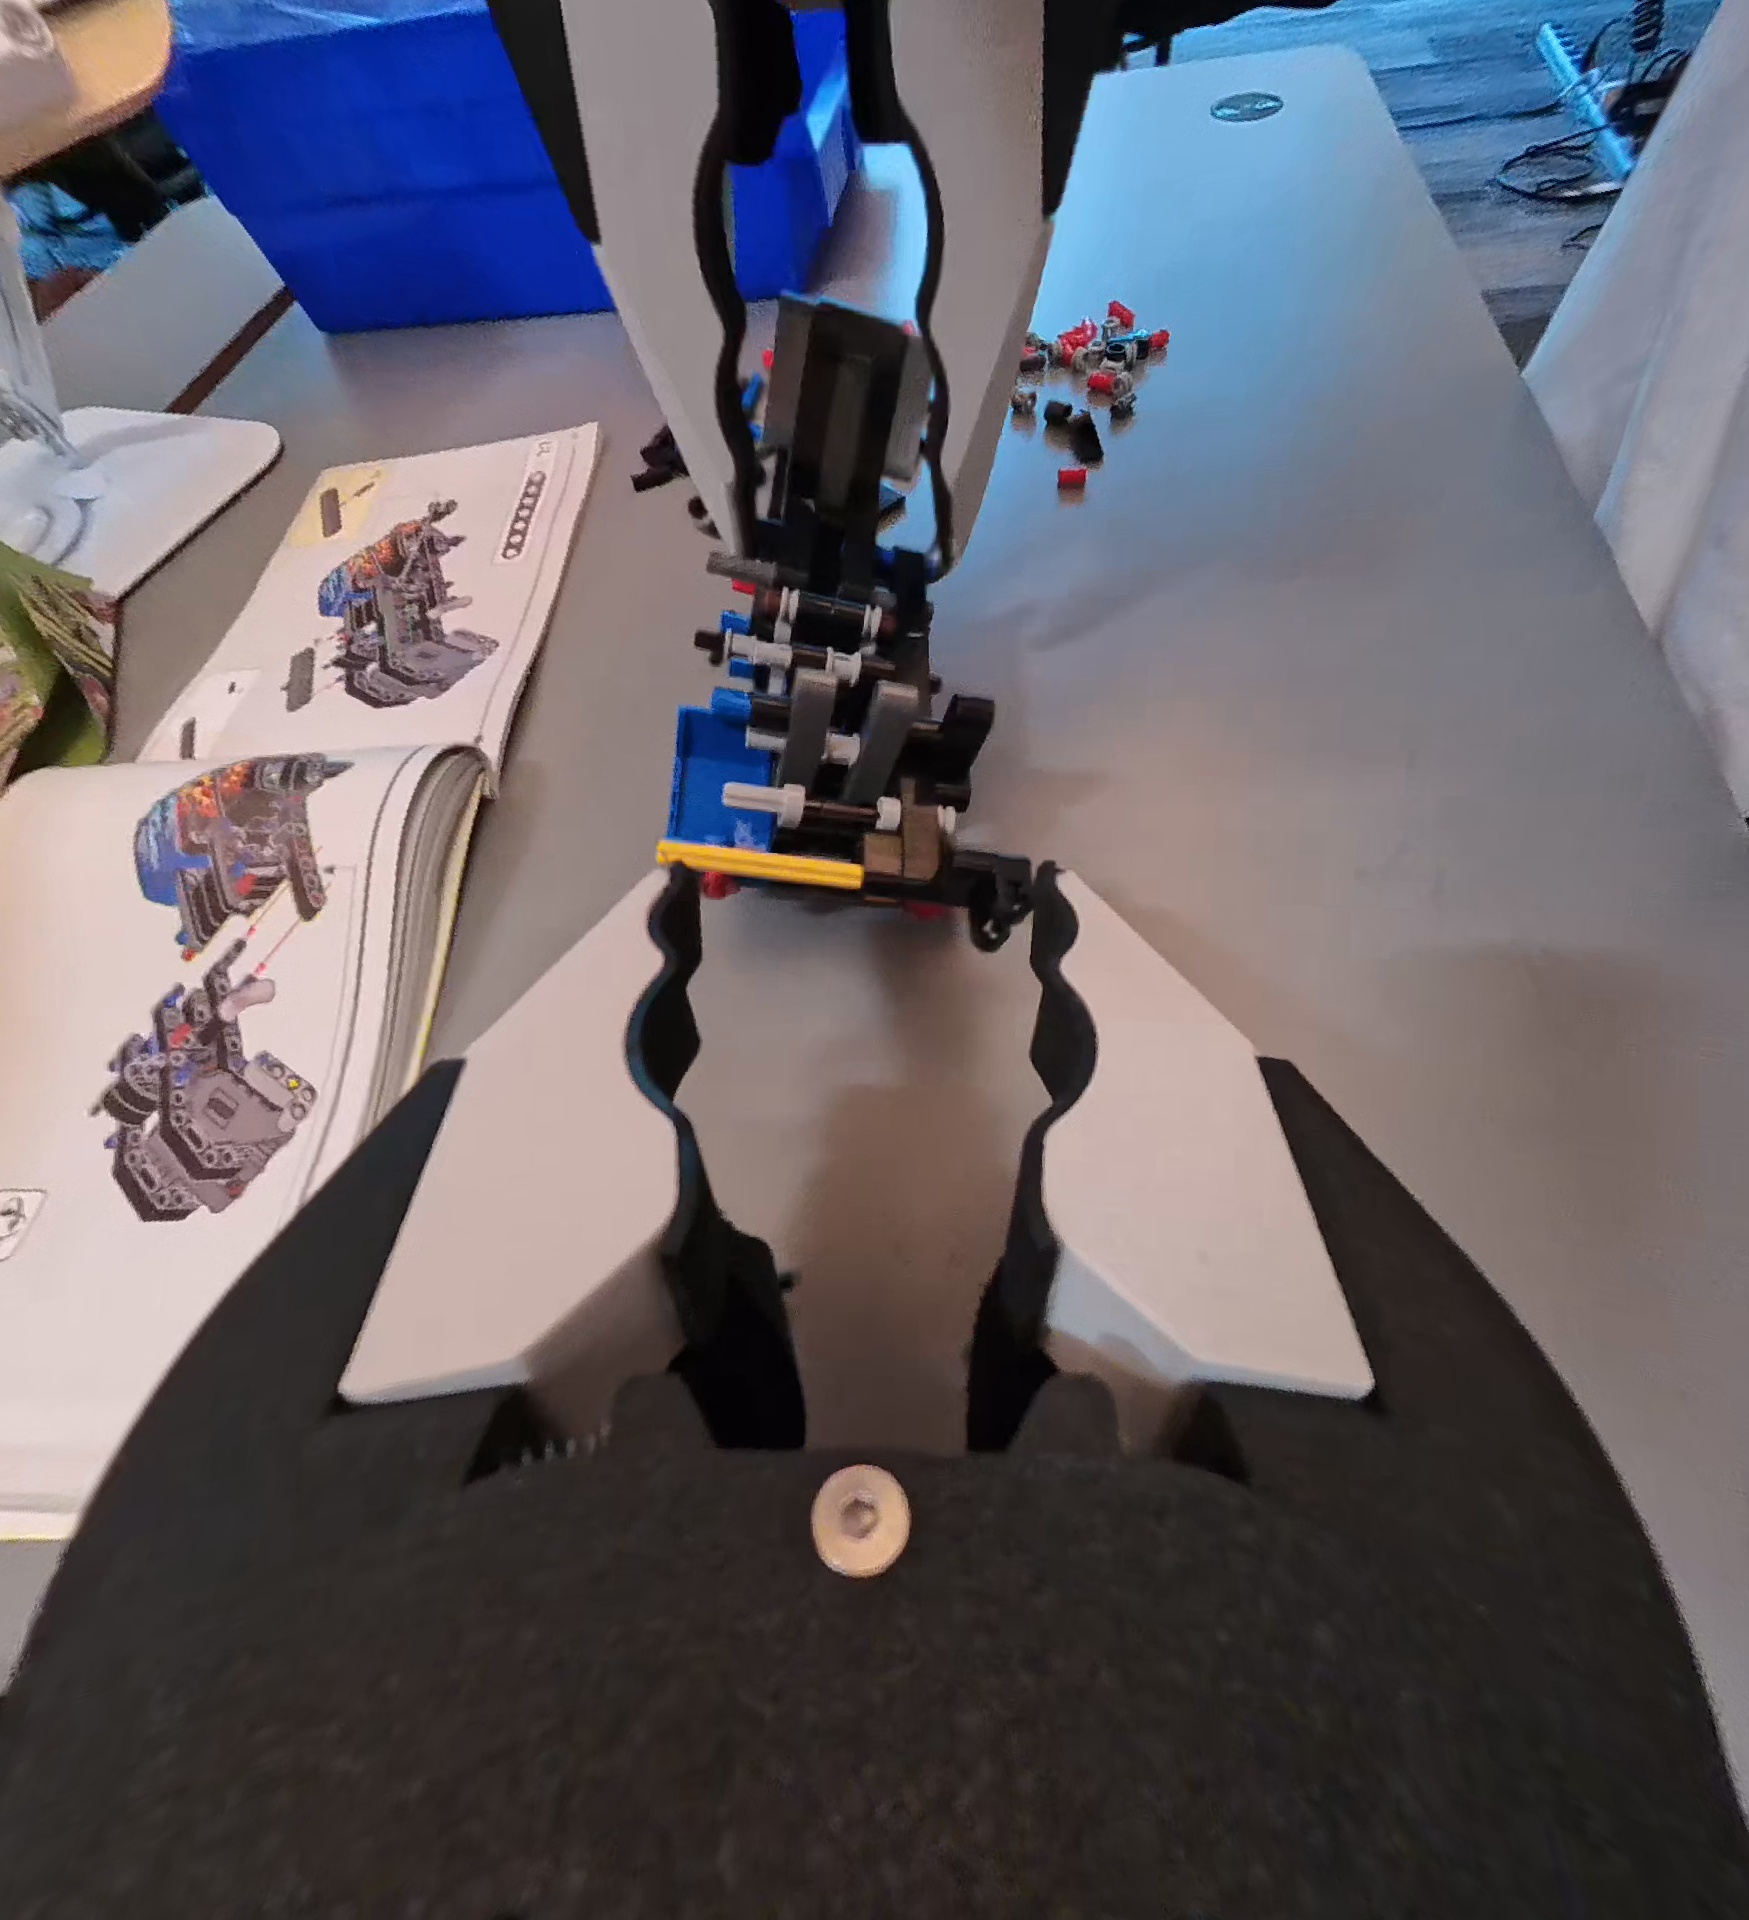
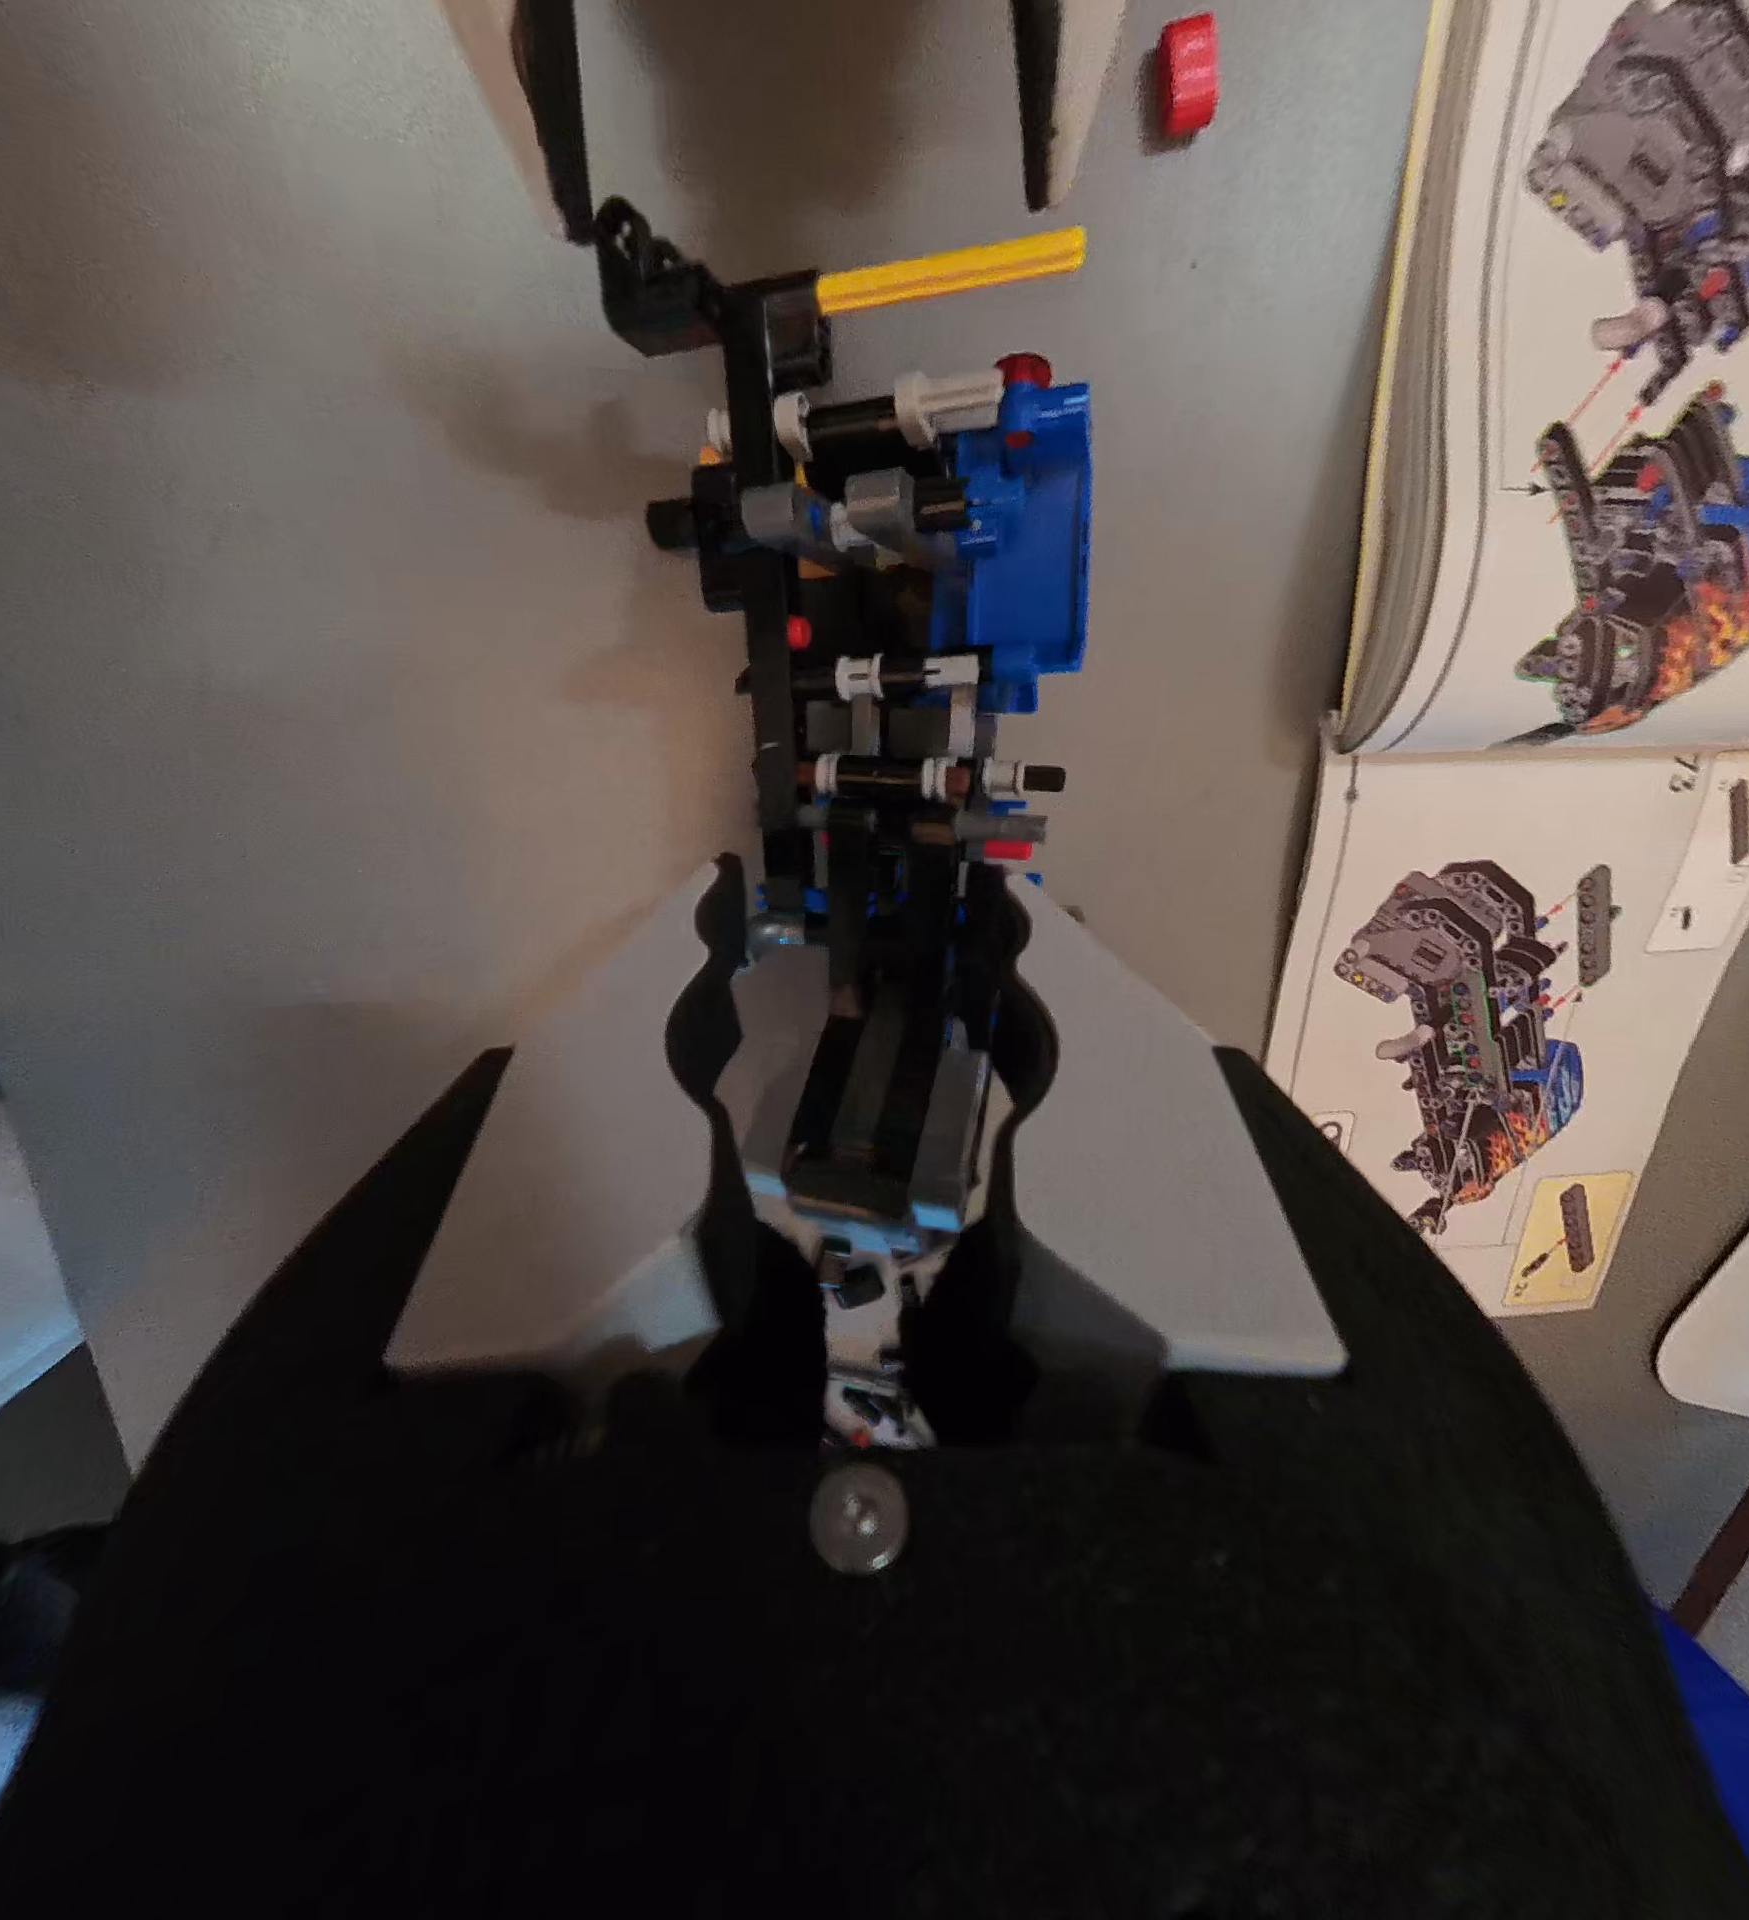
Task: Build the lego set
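A long lego model [image 1: 828,727] of black, grey and blue parts lies on the grey table [image 1: 1317,727]. A yellow axle [image 1: 761,864] sticks out at its near end. My right gripper [image 1: 839,540] comes in from the far side and is shut on the model's grey and black end block [image 2: 880,1122]. My left gripper [image 1: 859,904] is open. Its fingertips flank the model's near end, one by the yellow axle tip and one by a small black piece [image 1: 1000,904]. In the right wrist view the model [image 2: 901,582] stretches away from my right gripper [image 2: 875,894] toward the left gripper [image 2: 808,197].
An open instruction booklet [image 1: 226,935] lies left of the model and also shows in the right wrist view [image 2: 1576,416]. Several loose red and black pieces [image 1: 1088,374] lie far right. A blue bin [image 1: 392,156] and a white lamp base [image 1: 111,488] stand at the back left. A red piece [image 2: 1187,78] lies alone. My right fingertips sit around 10 cm from my left ones.
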`<state>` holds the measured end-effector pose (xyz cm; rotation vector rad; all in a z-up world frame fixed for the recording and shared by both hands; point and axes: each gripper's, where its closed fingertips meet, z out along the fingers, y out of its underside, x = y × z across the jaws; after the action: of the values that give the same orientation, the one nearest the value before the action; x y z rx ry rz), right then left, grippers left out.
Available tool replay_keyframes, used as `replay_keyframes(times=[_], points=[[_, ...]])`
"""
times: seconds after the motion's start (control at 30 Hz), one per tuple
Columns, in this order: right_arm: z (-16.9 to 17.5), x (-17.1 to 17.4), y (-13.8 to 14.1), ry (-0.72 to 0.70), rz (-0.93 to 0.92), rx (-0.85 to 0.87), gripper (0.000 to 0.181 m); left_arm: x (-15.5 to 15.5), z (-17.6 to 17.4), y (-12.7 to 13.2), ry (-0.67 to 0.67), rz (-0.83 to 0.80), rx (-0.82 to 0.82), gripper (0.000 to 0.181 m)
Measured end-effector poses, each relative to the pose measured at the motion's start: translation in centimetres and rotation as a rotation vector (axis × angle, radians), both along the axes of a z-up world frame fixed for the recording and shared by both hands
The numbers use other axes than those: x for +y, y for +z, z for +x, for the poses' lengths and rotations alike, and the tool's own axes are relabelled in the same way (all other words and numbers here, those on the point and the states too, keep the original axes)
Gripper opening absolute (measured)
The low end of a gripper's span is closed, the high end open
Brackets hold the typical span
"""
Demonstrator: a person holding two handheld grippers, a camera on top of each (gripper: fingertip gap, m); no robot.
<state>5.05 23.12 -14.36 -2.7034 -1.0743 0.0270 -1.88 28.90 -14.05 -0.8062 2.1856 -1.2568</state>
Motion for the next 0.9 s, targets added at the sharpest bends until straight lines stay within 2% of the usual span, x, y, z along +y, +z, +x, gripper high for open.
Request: replay_keyframes(times=[0.03,0.17,0.27,0.33,0.4,0.53,0.63,0.73,0.9], points=[[0.1,-0.2,0.4,-0.018,0.033,0.015,0.051,-0.2,0.0,0.2,-0.001,0.004,-0.017,0.061],[0.9,-1.4,2.9,-0.129,0.248,0.058,0.055,-0.5,0.0,0.0,0.006,0.051,-0.024,0.061],[2.5,-2.6,5.0,-0.281,0.477,0.1,0.05,-0.7,0.3,1.2,0.027,0.009,-0.043,0.056],[3.5,-4.0,4.3,-0.383,0.531,0.148,0.051,-1.3,0.7,2.1,0.028,-0.015,-0.041,0.054],[3.6,-4.9,2.9,-0.425,0.557,0.183,0.053,-1.8,1.5,2.9,0.047,0.041,-0.052,0.052],[3.3,-5.2,1.6,-0.446,0.611,0.255,0.05,-3.1,3.9,4.5,0.059,0.14,-0.002,0.052],[4.2,-4.7,1.7,-0.445,0.644,0.268,0.053,-4.0,5.7,1.9,0.02,0.295,0.19,0.059],[5.3,-3.6,1.2,-0.386,0.633,0.25,0.067,-3.3,7.7,-0.5,0.035,0.431,0.278,0.058],[5.3,-1.8,-1.1,-0.22,0.517,0.268,0.076,-3.2,8.1,-1.0,0.015,0.455,0.372,0.058]])
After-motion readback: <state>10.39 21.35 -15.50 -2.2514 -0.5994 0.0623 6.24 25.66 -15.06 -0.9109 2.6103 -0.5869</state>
